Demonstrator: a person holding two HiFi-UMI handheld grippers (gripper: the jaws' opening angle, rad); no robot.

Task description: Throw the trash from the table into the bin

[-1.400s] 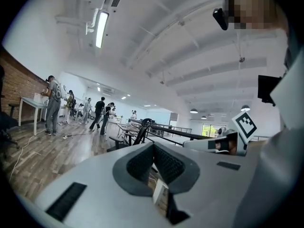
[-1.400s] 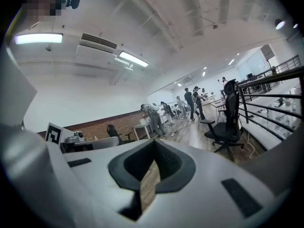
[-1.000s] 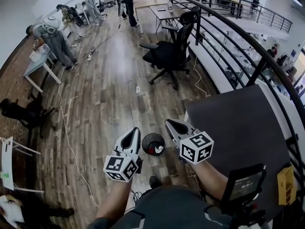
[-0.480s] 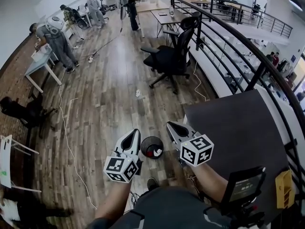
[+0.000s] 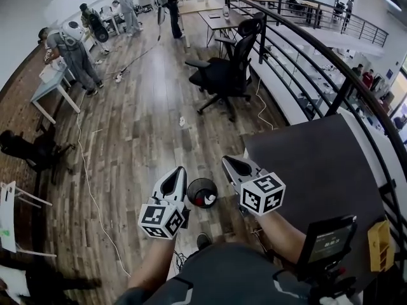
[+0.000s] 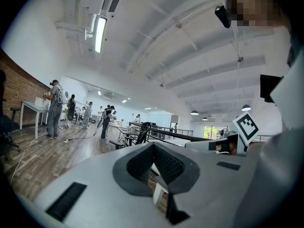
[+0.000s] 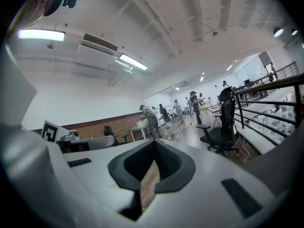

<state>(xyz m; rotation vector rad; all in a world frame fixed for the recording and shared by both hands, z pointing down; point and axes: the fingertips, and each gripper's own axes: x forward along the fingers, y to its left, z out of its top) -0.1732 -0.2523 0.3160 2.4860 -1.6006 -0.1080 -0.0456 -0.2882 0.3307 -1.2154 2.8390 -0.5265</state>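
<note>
Holds the left gripper aloft, jaws pressed together on nothing. Looks down on the black bin on the wood floor between both grippers (red and white trash inside). Holds the right gripper pressed together too, empty, by the dark table.

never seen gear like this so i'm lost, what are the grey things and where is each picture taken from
A person holds a grasping tool in each hand: the left tool and the right tool. The head view comes from a camera on the person's head, looking down. The other two views come from a camera riding on each tool, looking along its jaws. Both pairs are closed, with nothing clamped. A bin with some trash in it stands on the floor between the tools. The dark table at right shows no trash.
</note>
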